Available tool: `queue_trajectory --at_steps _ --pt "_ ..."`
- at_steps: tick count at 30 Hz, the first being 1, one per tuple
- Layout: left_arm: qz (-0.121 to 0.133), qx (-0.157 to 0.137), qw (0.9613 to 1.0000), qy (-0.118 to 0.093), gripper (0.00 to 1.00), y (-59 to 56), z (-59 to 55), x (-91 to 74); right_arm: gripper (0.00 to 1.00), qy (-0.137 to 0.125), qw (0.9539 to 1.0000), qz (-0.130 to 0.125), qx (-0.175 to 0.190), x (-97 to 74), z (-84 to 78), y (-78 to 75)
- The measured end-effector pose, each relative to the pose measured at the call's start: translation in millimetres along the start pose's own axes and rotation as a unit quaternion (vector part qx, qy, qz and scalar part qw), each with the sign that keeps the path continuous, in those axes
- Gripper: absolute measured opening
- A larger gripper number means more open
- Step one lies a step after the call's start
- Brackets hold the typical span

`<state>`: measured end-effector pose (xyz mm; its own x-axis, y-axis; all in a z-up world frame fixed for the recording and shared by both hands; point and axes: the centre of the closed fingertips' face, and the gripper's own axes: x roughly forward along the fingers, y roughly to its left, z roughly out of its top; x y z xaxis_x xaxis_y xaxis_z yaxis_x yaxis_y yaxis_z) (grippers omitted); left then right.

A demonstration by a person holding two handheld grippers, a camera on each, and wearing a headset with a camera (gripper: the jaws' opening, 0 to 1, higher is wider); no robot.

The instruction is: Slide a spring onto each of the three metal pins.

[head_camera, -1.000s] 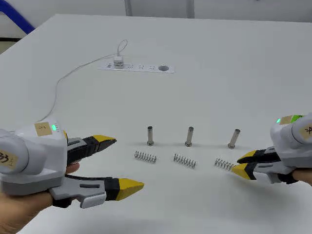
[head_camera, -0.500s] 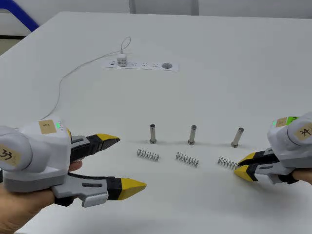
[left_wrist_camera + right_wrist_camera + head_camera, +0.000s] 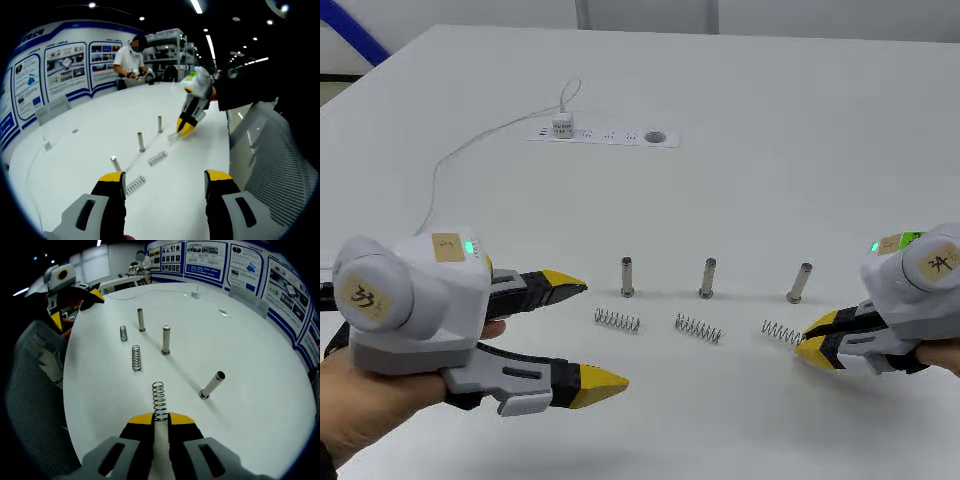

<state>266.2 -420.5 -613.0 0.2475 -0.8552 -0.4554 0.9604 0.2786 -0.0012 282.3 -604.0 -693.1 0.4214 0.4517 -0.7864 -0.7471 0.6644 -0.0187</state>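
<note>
Bright, even overhead light washes the matte white tabletop [image 3: 800, 120] in the head view, sharp throughout, leaving only pale soft shadows at the feet of the three short upright steel pins [image 3: 708, 278] and a broader grey one under the white-and-yellow left gripper [image 3: 601, 332] at 7 o'clock. In the left gripper view, long white ceiling strip lights [image 3: 209, 46] glare at 12 to 1 o'clock against a dark ceiling, and the fisheye curves the table edge, worst toward the edges. The right gripper view is bright at centre and dim around the grey mesh chair [image 3: 40, 390] at 9 o'clock.
</note>
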Motion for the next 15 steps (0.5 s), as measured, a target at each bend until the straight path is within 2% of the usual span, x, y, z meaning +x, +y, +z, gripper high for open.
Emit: queue_trajectory --at_steps 8,15 --pt "-0.045 0.031 0.9985 0.011 0.58 -9.2 6.6 25.8 0.11 0.008 0.9997 0.008 -0.021 -8.4 10.8 13.5" --pt "-0.081 0.048 0.9954 0.020 0.54 -21.1 9.9 48.7 0.11 0.008 0.9986 0.026 -0.045 -11.1 29.3 31.3"
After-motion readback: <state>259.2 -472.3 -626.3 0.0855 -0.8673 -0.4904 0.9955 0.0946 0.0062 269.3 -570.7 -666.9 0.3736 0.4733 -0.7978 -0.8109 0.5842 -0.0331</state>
